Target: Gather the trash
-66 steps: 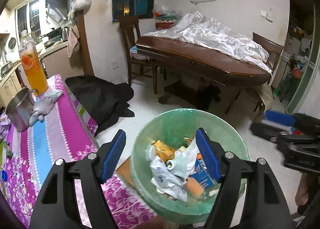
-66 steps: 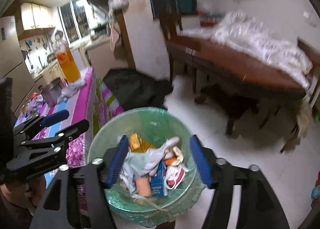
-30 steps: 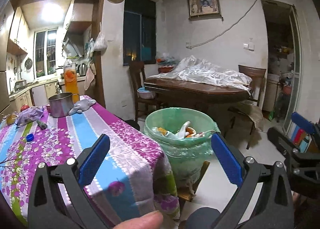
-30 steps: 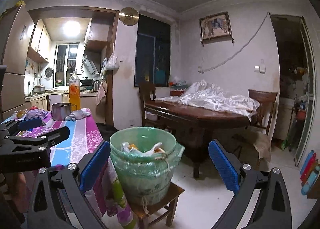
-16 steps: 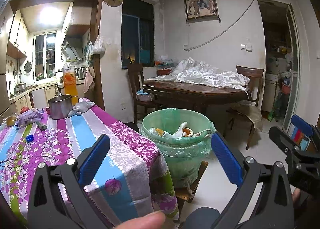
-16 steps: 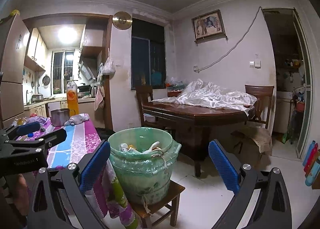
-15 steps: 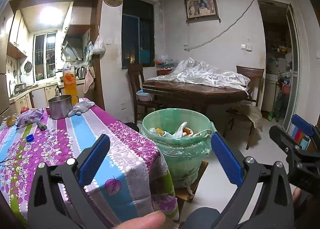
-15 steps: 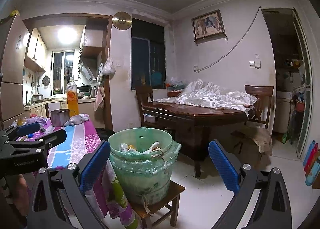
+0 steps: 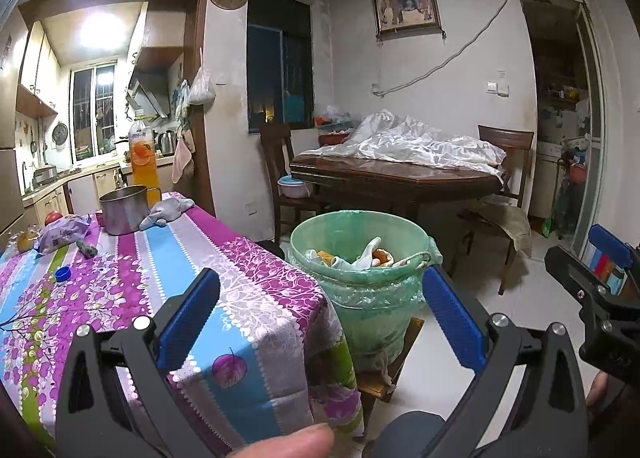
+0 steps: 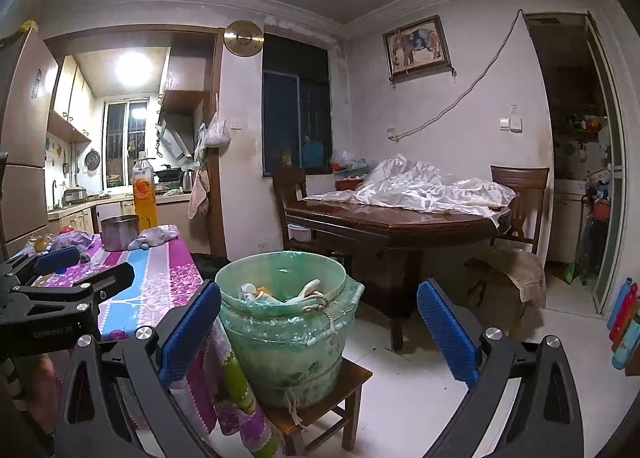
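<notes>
A green bin lined with a plastic bag (image 9: 372,290) stands on a low wooden stool beside the table; it shows in the right wrist view too (image 10: 286,334). Paper and wrapper trash (image 9: 356,254) fills it. My left gripper (image 9: 320,322) is open and empty, held back from the bin over the table corner. My right gripper (image 10: 318,332) is open and empty, level with the bin and short of it. On the purple floral tablecloth (image 9: 132,278) lie a blue bottle cap (image 9: 63,273), a purple snack bag (image 9: 62,234) and a small dark scrap (image 9: 87,248).
A steel pot (image 9: 122,208), a grey rag (image 9: 168,210) and an orange drink bottle (image 9: 142,156) stand at the table's far end. A dark wooden dining table (image 10: 396,226) with white sheeting and chairs stands behind the bin. Kitchen counters lie far left.
Both grippers have pulled up and back from over the bin, so the bin is now seen from the side. In the last half second hardly anything moved.
</notes>
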A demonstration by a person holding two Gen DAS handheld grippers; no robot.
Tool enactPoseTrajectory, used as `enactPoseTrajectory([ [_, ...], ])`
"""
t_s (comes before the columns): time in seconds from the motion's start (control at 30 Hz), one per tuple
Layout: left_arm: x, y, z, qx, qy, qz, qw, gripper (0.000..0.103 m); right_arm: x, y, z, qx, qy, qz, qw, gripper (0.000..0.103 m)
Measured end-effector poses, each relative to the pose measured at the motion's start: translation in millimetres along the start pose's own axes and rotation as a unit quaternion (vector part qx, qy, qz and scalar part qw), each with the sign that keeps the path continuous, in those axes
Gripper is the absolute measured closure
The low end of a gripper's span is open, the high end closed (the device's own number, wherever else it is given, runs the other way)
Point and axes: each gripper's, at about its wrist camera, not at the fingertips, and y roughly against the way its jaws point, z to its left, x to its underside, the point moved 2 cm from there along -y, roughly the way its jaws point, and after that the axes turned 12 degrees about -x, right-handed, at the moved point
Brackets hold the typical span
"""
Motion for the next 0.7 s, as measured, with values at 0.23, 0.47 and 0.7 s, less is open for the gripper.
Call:
enactPoseTrajectory([
  [0.23,1.4,-2.9,0.6,-0.001,0.0,0.004,1.0,0.005,1.8,-5.2,-0.1,-0.002,0.0,0.005,1.0,0.005],
  [0.47,2.5,-5.3,-0.4,0.001,-0.003,0.008,1.0,0.005,2.5,-7.7,0.6,-0.003,-0.002,0.006,1.0,0.005],
  [0.7,3.0,-6.8,0.2,-0.002,-0.003,0.009,1.0,0.005,4.2,-9.7,2.6,-0.004,-0.001,0.008,1.0,0.005],
])
